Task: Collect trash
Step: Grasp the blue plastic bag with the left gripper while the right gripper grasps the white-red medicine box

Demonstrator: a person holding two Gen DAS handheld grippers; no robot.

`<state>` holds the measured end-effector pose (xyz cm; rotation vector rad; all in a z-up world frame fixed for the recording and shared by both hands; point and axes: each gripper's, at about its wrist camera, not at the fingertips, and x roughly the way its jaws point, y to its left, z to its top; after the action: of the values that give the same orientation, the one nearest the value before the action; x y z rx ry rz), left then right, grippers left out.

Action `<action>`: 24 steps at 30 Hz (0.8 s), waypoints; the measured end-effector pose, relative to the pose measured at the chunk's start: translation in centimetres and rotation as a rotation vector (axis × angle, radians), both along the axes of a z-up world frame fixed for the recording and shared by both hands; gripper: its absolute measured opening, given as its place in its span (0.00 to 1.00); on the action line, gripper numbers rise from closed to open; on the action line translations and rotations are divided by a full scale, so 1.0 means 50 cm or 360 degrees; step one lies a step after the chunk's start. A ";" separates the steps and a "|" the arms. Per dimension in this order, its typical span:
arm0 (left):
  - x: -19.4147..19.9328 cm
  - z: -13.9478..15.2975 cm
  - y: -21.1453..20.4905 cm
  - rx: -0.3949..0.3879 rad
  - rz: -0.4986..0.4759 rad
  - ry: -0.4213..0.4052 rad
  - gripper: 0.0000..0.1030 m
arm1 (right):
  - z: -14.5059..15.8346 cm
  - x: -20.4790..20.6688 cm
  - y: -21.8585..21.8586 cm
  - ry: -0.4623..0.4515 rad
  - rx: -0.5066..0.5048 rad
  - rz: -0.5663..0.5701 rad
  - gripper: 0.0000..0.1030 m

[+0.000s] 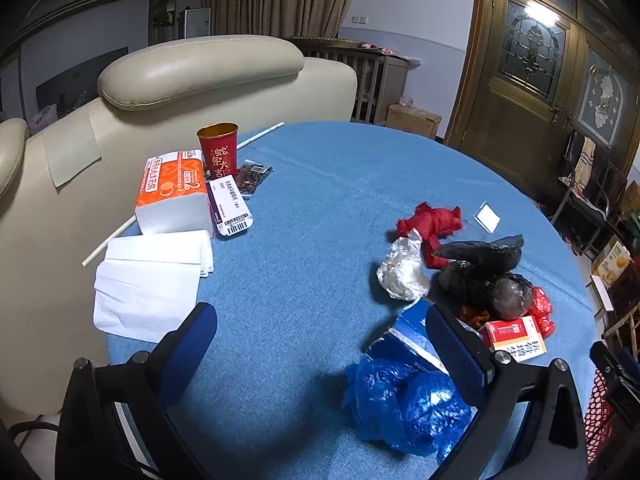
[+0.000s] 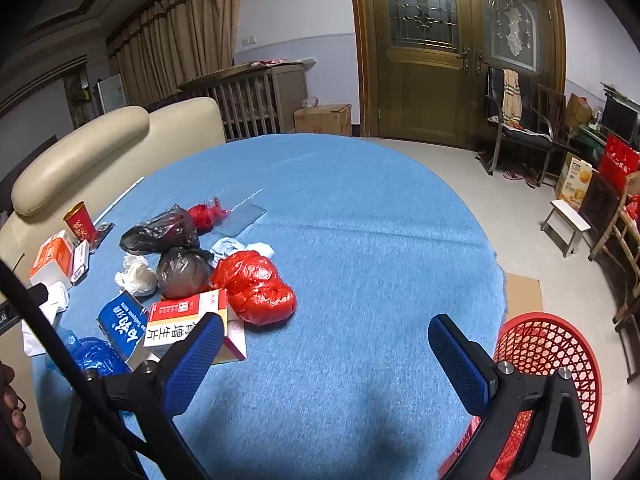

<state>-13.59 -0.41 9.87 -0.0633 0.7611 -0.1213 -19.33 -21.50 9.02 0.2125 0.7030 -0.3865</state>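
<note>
Both claws gape wide, empty: left claw [image 1: 320, 348] over the table [image 1: 320, 208] by the blue bag [image 1: 404, 408]; right claw [image 2: 326, 354] near the table-edge red basket [image 2: 560, 356]

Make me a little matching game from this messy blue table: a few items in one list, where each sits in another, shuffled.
Things:
1. crumpled blue plastic bag
2. red paper cup with gold rim
3. red mesh plastic basket
4. orange-and-white tissue pack

Places:
A. on the floor beside the blue-covered round table
B. upright at the table's far edge, near the cream sofa
C. nearest the left gripper, by a blue carton
D. lying beside the cup, with loose white tissues in front

Pairs: 1-C, 2-B, 3-A, 4-D
</note>
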 end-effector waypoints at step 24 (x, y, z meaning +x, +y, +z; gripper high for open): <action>-0.052 -0.011 -0.025 -0.0012 -0.0101 0.0022 1.00 | -0.026 -0.003 0.027 0.0037 0.0033 0.0063 1.00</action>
<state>-16.21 -1.67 9.33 -0.0473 0.7771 -0.1843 -19.49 -20.18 7.69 0.2140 0.7334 -0.3446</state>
